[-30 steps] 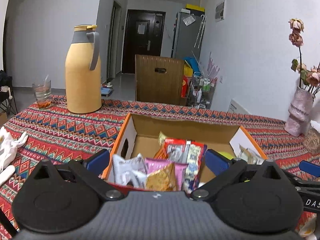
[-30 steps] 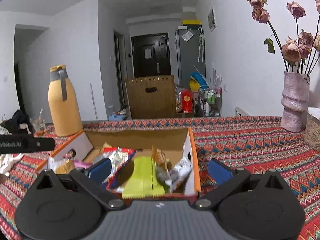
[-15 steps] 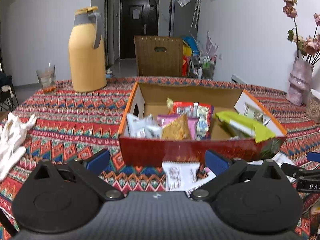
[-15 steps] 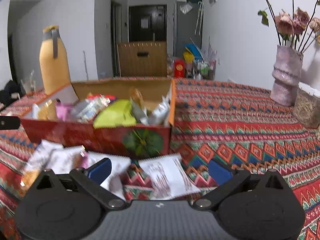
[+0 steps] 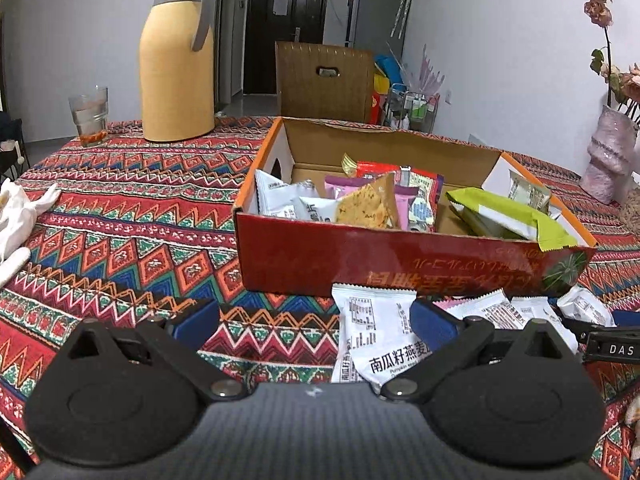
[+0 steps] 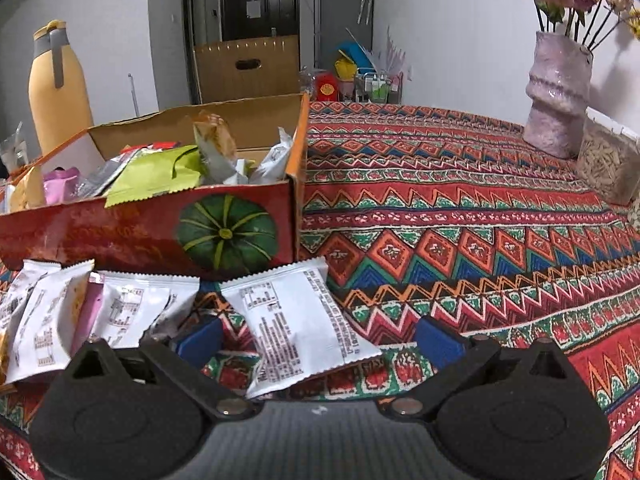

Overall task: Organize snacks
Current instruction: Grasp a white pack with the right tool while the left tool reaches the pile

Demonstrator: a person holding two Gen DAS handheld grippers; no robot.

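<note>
Left gripper (image 5: pixel 314 320): blue-padded fingers spread wide, nothing between them, low over the red zigzag-patterned tablecloth (image 5: pixel 120 240). Right gripper (image 6: pixel 318 338): likewise spread and empty.

The red cardboard box with brown interior (image 5: pixel 400 256) stands just ahead of both, holding assorted snack packets; its near wall hides their lower parts. Its printed lettering appears upside down and is not legible.

The white foil snack packet (image 5: pixel 376 340) lying before the box reads "南瓜籽燕麦", the end cut off by the left gripper's right finger. The small print on the white packet (image 6: pixel 296 320) between the right gripper's fingers is unreadable.

Only the right wrist view shows the box's green pumpkin picture (image 6: pixel 226 232); only the left shows the drinking glass (image 5: pixel 88 116).
</note>
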